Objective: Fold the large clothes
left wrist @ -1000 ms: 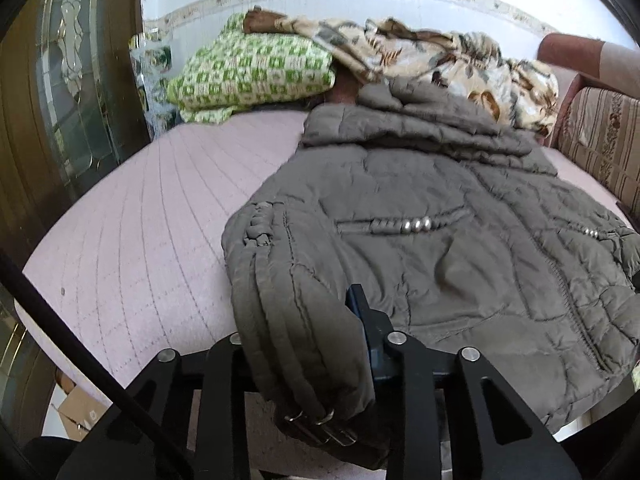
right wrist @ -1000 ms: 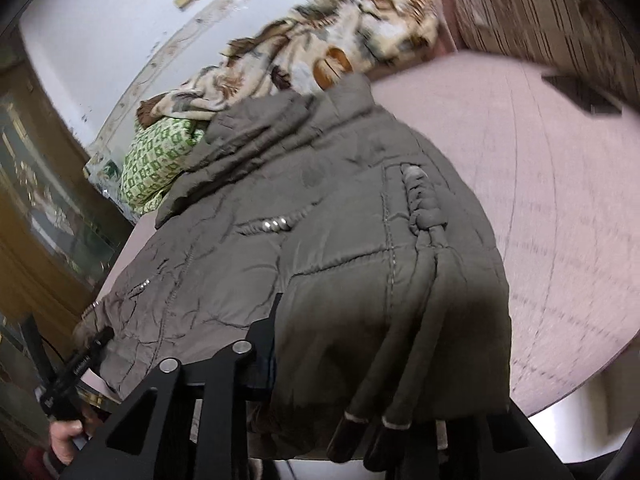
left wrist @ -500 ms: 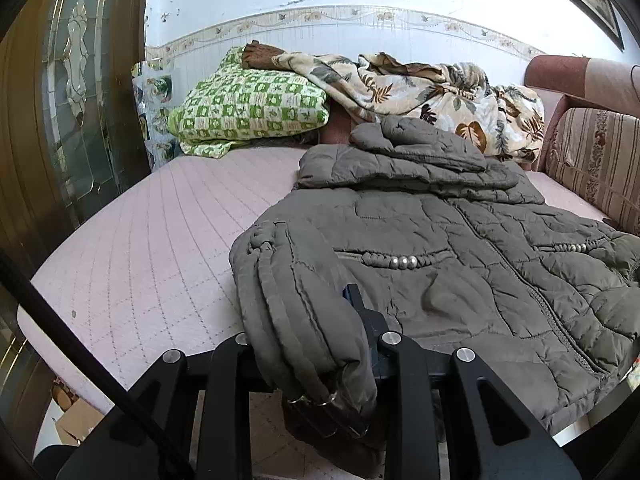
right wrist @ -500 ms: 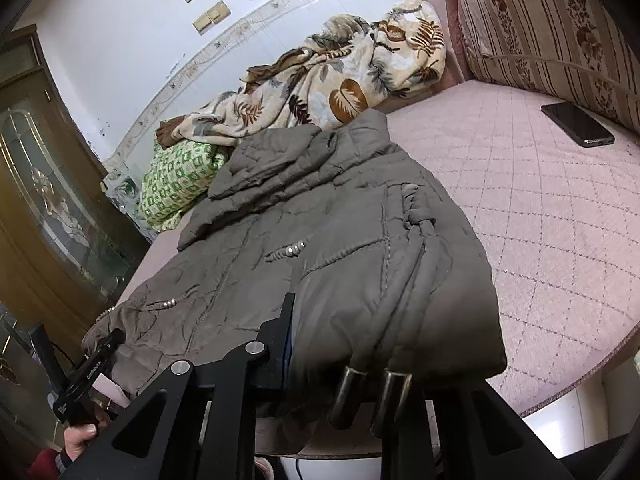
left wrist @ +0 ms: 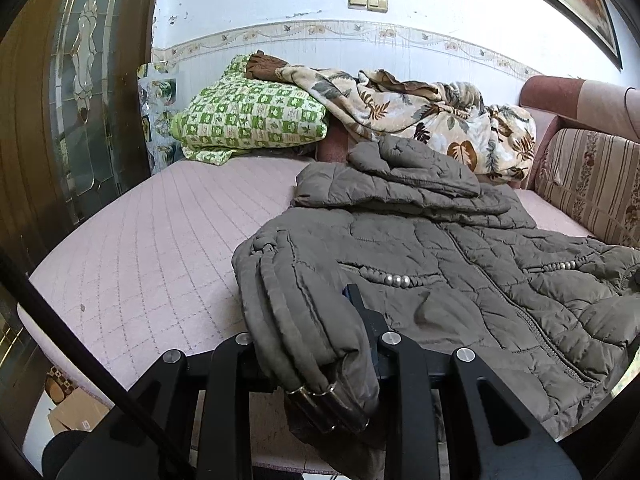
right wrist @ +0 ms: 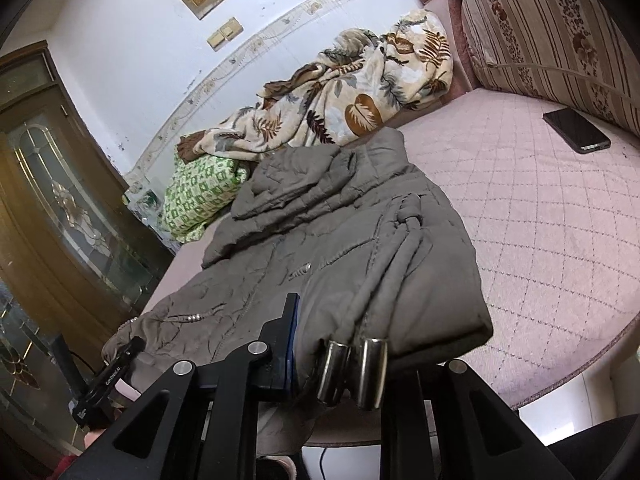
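1. Grey-brown quilted jacket lies spread on the pink bed, hood toward the leaf-print blanket.
2. Your left gripper has its fingers clamped on the jacket's hem corner, beside 2 metal cord ends.
3. Your right gripper pinches the opposite hem corner.
4. A phone lies well apart on the bed.

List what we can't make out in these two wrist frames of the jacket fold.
- Left claw tips: left wrist view, buried under the jacket hem; only one finger shows.
- Right claw far finger: right wrist view, covered by jacket fabric.
- Jacket's right side: left wrist view, cut off by the lens edge.
- Phone screen: right wrist view, dark, nothing readable.
- Bed front edge: behind the claw frames.
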`<state>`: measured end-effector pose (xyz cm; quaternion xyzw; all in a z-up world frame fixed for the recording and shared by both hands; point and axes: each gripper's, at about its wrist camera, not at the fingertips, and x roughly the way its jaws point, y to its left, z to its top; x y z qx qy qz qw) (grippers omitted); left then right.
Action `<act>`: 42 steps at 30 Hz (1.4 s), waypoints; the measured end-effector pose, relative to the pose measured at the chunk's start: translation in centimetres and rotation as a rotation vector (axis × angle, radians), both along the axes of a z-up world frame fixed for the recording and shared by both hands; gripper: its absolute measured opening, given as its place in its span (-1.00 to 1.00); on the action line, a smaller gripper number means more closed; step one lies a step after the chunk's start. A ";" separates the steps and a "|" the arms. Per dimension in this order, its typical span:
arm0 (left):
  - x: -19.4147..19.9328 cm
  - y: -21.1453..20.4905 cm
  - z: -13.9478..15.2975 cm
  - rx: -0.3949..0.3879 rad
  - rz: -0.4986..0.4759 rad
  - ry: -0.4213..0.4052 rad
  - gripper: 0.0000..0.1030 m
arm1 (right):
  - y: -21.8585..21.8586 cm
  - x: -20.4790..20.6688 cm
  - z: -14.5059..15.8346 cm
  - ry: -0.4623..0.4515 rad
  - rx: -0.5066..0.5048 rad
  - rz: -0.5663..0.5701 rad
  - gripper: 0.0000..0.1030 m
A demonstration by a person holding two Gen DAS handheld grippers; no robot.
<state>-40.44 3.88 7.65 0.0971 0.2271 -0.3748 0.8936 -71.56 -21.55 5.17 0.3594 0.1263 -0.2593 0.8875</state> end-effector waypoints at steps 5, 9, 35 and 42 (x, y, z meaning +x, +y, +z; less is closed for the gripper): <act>0.0 0.7 1.1 -0.020 0.005 0.009 -0.51 | 0.4 -0.8 1.3 -0.030 -0.013 0.013 -0.60; -0.1 1.2 2.0 -0.033 0.008 0.010 -0.51 | 0.6 -1.4 2.4 -0.044 -0.029 0.026 -0.61; 3.2 -2.5 9.6 -0.098 -0.006 -0.032 -0.50 | -2.3 0.3 8.8 -0.127 -0.111 0.080 -0.62; 6.4 -6.6 13.0 -0.097 -0.009 -0.016 -0.49 | -5.5 3.1 12.6 -0.115 -0.177 0.063 -0.62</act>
